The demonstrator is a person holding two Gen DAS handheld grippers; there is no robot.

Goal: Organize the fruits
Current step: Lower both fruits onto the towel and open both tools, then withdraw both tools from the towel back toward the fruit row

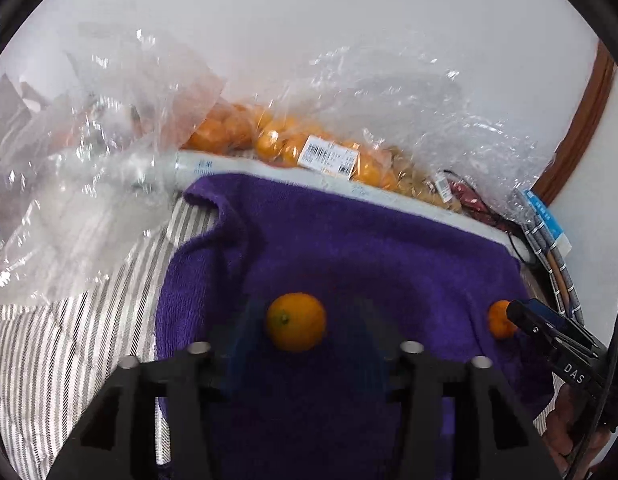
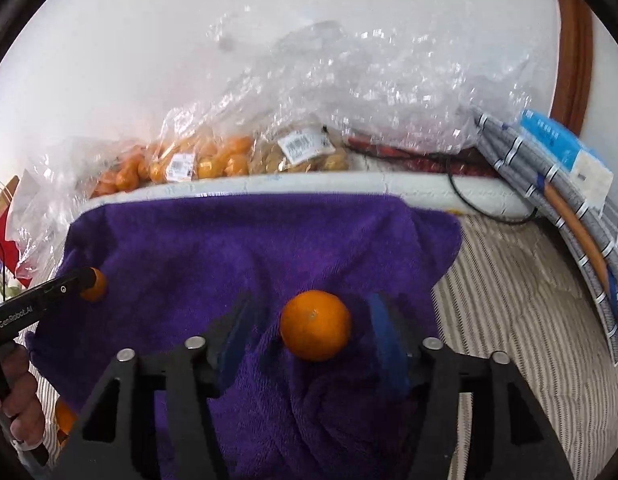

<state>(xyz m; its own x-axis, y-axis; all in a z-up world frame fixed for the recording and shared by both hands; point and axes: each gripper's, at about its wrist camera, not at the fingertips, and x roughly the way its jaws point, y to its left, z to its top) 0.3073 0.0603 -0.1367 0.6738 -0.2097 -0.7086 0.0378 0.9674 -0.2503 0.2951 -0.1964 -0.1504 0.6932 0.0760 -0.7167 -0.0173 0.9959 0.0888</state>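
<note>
Two small oranges lie on a purple towel (image 1: 349, 240). In the left wrist view one orange (image 1: 296, 322) sits between my left gripper's (image 1: 305, 320) spread blue fingers, which do not touch it. In the right wrist view the other orange (image 2: 315, 325) sits between my right gripper's (image 2: 313, 328) spread fingers, with gaps on both sides. Each gripper shows in the other's view: the right gripper (image 1: 521, 316) beside its orange (image 1: 499, 319), the left gripper (image 2: 75, 280) beside its orange (image 2: 96, 284). Both grippers are open.
Clear plastic bags with several oranges (image 1: 269, 136) and tan fruits (image 2: 305, 156) lie along the wall behind a white roll (image 2: 309, 184). Crumpled plastic (image 1: 69, 184) lies at the left. A striped cloth (image 2: 517, 320) covers the surface. Another orange (image 2: 65, 416) lies at the lower left.
</note>
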